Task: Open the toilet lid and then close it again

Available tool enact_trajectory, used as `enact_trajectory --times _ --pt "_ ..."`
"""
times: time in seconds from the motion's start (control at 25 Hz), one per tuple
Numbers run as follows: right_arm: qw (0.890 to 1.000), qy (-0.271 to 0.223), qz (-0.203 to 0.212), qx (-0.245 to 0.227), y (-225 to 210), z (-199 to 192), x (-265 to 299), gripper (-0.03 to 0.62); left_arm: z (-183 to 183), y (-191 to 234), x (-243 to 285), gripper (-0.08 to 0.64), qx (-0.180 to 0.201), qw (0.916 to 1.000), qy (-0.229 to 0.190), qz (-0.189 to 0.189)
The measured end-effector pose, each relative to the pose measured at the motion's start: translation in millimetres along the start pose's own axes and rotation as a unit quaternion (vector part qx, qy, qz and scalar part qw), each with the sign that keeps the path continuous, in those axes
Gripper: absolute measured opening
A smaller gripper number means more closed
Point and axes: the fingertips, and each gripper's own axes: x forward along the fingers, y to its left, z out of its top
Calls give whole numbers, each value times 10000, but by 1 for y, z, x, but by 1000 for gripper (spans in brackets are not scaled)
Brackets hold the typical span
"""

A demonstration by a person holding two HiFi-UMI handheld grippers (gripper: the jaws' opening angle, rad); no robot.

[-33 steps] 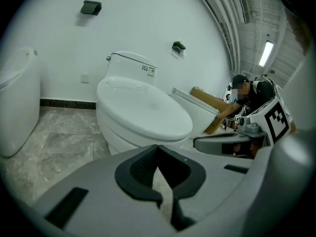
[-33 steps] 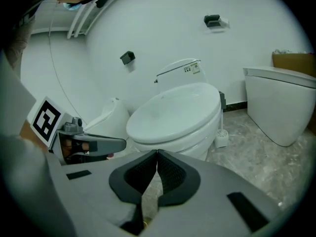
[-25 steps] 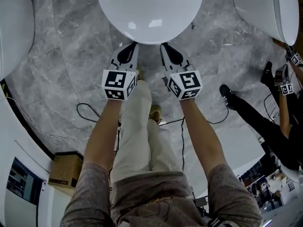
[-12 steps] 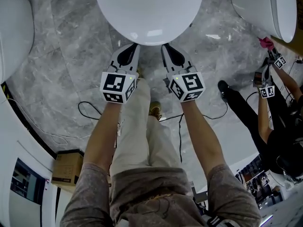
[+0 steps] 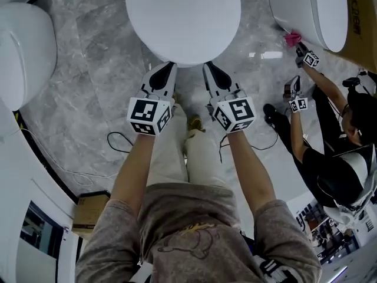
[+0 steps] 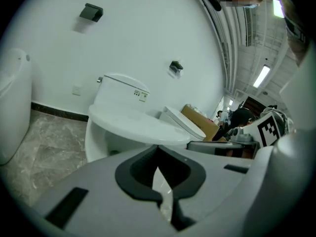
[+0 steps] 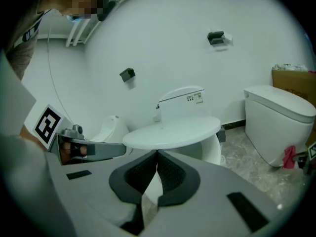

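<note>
Over the grey stone floor (image 5: 88, 81), the toilet lid (image 5: 184, 16) lies flat just ahead of the left gripper (image 5: 168, 68) and right gripper (image 5: 209, 69), both pinched shut and empty, each equally near its front edge.

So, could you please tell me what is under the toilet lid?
Under the lid, only the outer wall of the white bowl shows, standing on the grey floor. The lid lies down over it, so the seat and the bowl's inside are hidden.
</note>
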Motion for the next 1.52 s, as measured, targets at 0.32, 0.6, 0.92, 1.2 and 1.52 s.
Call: enact_trajectory --times 0.32,0.6,0.92,1.2,1.52 --pt "9990 -437 -29 -60 1 122 -3 27 119 -22 -6 8 200 9993 -324 -64" --pt "9987 -501 55 -89 0 205 18 28 203 -14 2 8 113 9986 -483 170" --pt "9977 -350 524 -257 -8 274 54 28 275 5 23 8 -58 9977 -503 443" --pt "9972 -239 681 -191 -8 323 101 27 329 41 41 8 -142 9968 -517 586" --pt "9970 -362 632 -280 -28 393 138 28 394 62 82 8 3 9984 -381 428"
